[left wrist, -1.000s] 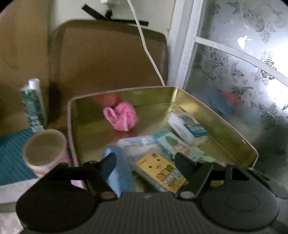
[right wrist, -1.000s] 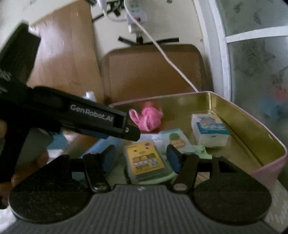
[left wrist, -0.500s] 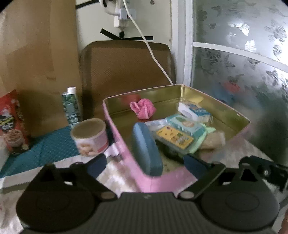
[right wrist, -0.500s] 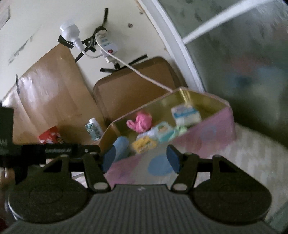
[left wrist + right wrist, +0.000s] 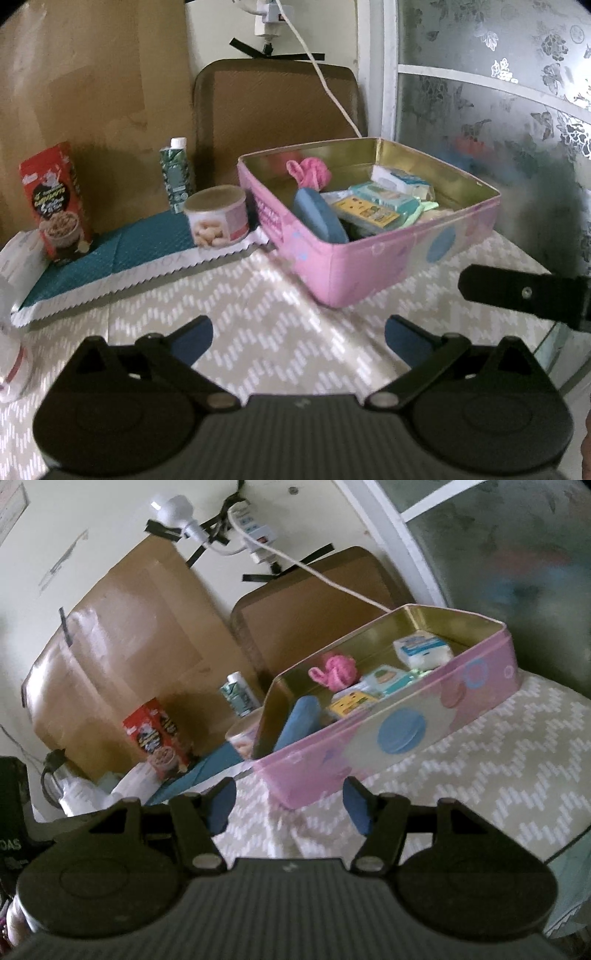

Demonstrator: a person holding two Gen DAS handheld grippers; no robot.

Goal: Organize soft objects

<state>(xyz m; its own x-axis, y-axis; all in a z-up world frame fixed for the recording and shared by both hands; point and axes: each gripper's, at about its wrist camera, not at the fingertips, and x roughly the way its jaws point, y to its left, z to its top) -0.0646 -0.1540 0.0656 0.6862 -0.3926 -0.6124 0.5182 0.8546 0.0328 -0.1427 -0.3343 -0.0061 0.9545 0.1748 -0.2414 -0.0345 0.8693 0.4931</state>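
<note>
The pink tin [image 5: 369, 266], filled with soft items, sits toward the table's [image 5: 258, 332] far right corner. Both the left gripper [image 5: 297, 338] and right gripper [image 5: 290, 805], jaws just widened, are held released and empty over bare tablecloth near its front edge.

The table [image 5: 280, 332] has a beige zigzag cloth. On it, at 1 o'clock, stands a pink tin [image 5: 369, 266]. At 10 o'clock lies a teal mat [image 5: 110, 258]; on the mat stand a can [image 5: 218, 218], a carton [image 5: 176, 177] and a red box [image 5: 55, 203].
</note>
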